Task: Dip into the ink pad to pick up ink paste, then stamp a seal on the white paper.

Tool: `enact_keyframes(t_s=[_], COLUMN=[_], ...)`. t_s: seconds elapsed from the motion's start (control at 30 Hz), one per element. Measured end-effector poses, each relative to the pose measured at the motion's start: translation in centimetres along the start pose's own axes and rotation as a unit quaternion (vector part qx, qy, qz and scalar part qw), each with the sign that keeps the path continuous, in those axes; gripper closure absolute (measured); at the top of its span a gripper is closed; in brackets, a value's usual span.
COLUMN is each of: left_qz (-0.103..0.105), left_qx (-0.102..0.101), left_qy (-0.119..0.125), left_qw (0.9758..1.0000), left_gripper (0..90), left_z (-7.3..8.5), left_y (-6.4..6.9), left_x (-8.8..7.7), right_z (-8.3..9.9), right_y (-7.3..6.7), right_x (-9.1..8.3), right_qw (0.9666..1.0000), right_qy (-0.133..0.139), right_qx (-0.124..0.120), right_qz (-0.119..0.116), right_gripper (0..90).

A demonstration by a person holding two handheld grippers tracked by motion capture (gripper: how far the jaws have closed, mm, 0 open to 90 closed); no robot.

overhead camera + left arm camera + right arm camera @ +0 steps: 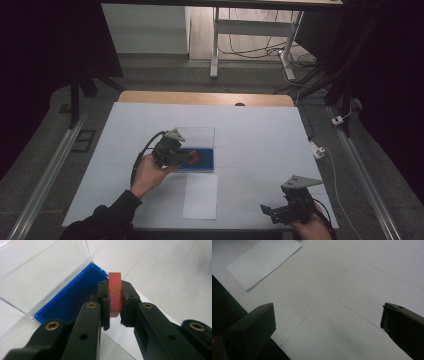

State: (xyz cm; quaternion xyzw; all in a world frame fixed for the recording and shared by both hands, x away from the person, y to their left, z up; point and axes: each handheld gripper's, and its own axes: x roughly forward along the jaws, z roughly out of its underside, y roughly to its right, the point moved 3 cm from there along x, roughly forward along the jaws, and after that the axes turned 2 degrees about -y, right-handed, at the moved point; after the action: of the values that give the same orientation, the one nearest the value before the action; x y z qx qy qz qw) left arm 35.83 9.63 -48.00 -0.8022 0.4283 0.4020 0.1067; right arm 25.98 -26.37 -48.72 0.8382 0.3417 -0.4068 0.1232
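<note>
Left claw [187, 156]: closed on a small flat red plastic block with a gold cross mark [115, 293], pinched on its two broad faces, with its narrow edge standing up between the jaws. In the high view the claw hangs at the left part of the box.

Red block: held clear of the worktop, over or just beside the near corner of the box; I cannot tell whether it touches the blue lining.

Clear plastic box with a blue lined base [72, 298]: sits near the middle of the white foam-covered worktop [260, 135], its transparent lid [197, 136] standing open at the far side. The blue floor that shows looks bare.

White paper sheet [201, 196]: lies flat on the worktop just in front of the box, toward the person, with nothing on it.

Right claw [272, 212]: jaws spread wide, holding nothing, hovering low over bare worktop at the near right edge, well apart from the box.

Progress: by my reading, the block is grasped and the lid is already up. What is left is to settle the block either into the blue base or out onto the worktop, then release it. Which of the two cannot be told from here.
</note>
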Motion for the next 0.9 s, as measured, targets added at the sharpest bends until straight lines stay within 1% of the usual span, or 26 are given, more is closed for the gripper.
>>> enact_keyframes(t_s=[0.1,0.3,0.47,0.73,0.9], left_qz=[0.0,0.008,0.014,0.023,0.028], left_qx=[0.006,0.006,0.014,0.018,0.027], left_qy=[-0.003,-0.009,-0.011,-0.022,-0.033], left_qw=[1.0,0.9999,0.9997,0.9993,0.9987], left_gripper=[79.3,79.3,79.4,79.3,79.3], left_z=[0.0,0.1,0.2,1.1,1.8], left_y=[0.3,1.1,1.9,3.2,4.2], left_x=[-0.1,-0.2,-0.5,-0.5,-0.3], right_z=[0.0,0.0,0.0,0.0,0.0], right_y=[0.0,0.0,0.0,0.0,0.0], right_x=[0.1,0.0,0.0,0.0,0.0], right_qw=[1.0,1.0,1.0,1.0,1.0], right_qy=[0.0,0.001,0.0,0.003,0.003], right_qx=[-0.001,0.002,0.0,0.002,0.002], right_qz=[0.0,0.0,0.0,-0.001,-0.002], right_gripper=[0.0,0.0,0.0,0.0,0.0])
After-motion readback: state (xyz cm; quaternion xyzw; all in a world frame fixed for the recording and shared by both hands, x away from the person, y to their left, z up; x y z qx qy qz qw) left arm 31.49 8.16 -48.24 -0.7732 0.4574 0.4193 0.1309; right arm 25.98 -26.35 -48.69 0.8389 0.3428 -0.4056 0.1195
